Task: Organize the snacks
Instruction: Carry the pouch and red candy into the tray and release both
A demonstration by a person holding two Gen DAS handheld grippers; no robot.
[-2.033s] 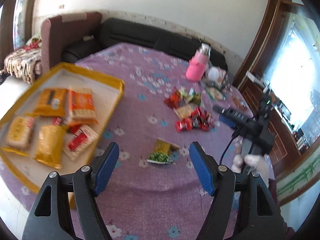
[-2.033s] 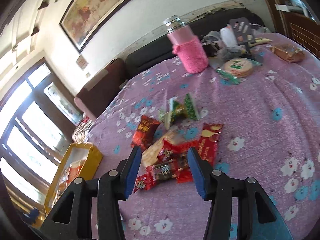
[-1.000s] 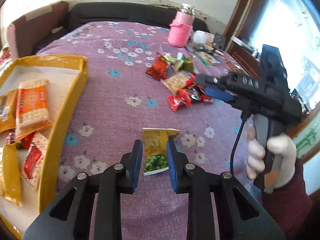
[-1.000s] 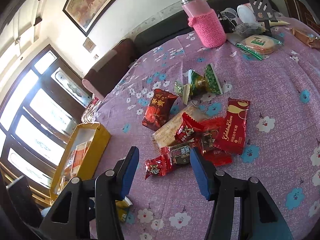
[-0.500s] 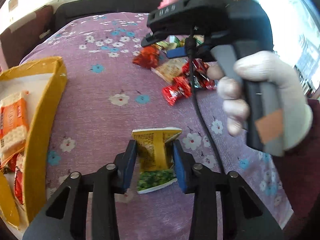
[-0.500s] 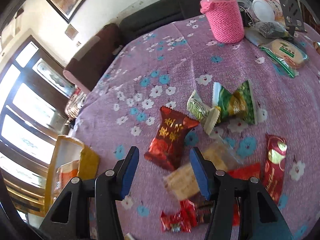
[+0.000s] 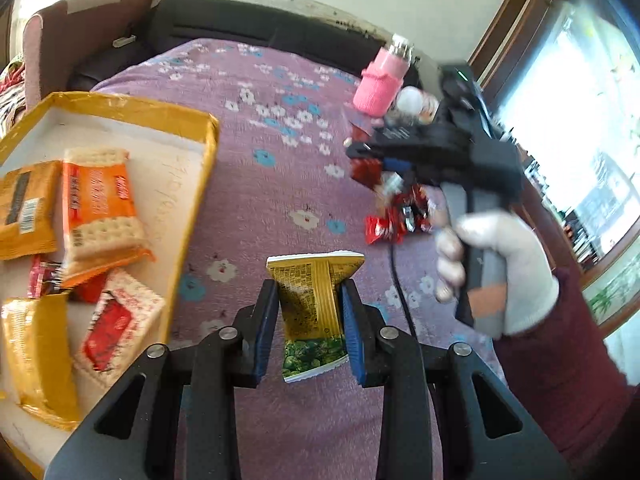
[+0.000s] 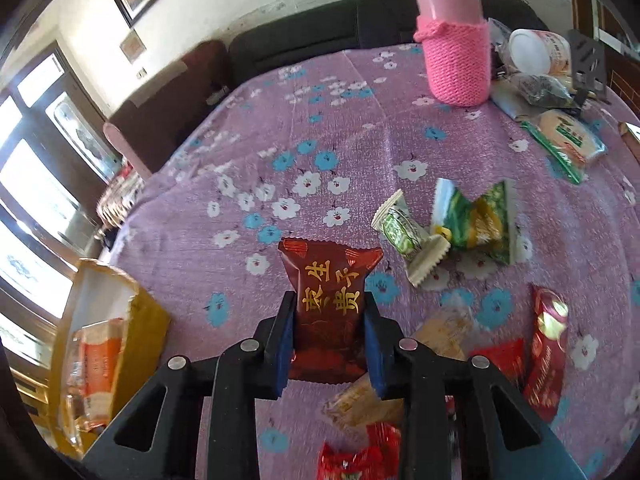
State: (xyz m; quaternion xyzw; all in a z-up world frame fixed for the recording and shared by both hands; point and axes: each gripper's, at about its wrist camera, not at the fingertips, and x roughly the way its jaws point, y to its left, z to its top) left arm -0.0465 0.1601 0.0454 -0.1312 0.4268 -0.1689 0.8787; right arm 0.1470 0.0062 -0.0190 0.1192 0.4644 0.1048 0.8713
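Observation:
My left gripper [image 7: 308, 308] is shut on a yellow-and-green snack packet [image 7: 314, 308], held above the purple flowered tablecloth [image 7: 256, 184]. A yellow-rimmed tray [image 7: 200, 184] with several cracker packs lies to its left. My right gripper [image 8: 329, 322] has its jaws closing, the blue pads against the sides of a dark red snack packet [image 8: 330, 296] with gold characters. In the left wrist view the right gripper [image 7: 360, 152] shows held by a gloved hand [image 7: 500, 264] over the pile of red snacks [image 7: 396, 220]. Green-and-white packets [image 8: 444, 228] lie beyond the red packet.
A pink knit-covered bottle [image 8: 456, 52] stands at the far side, with a cup [image 8: 540, 52] and wrapped items [image 8: 564, 140] beside it. More red and tan packets [image 8: 544, 348] lie at the right. A dark sofa [image 7: 248, 36] runs behind the table.
The left gripper closed on the yellow-and-green packet and lifted it toward the tray side. The right gripper moved over the dark red packet and narrowed onto it.

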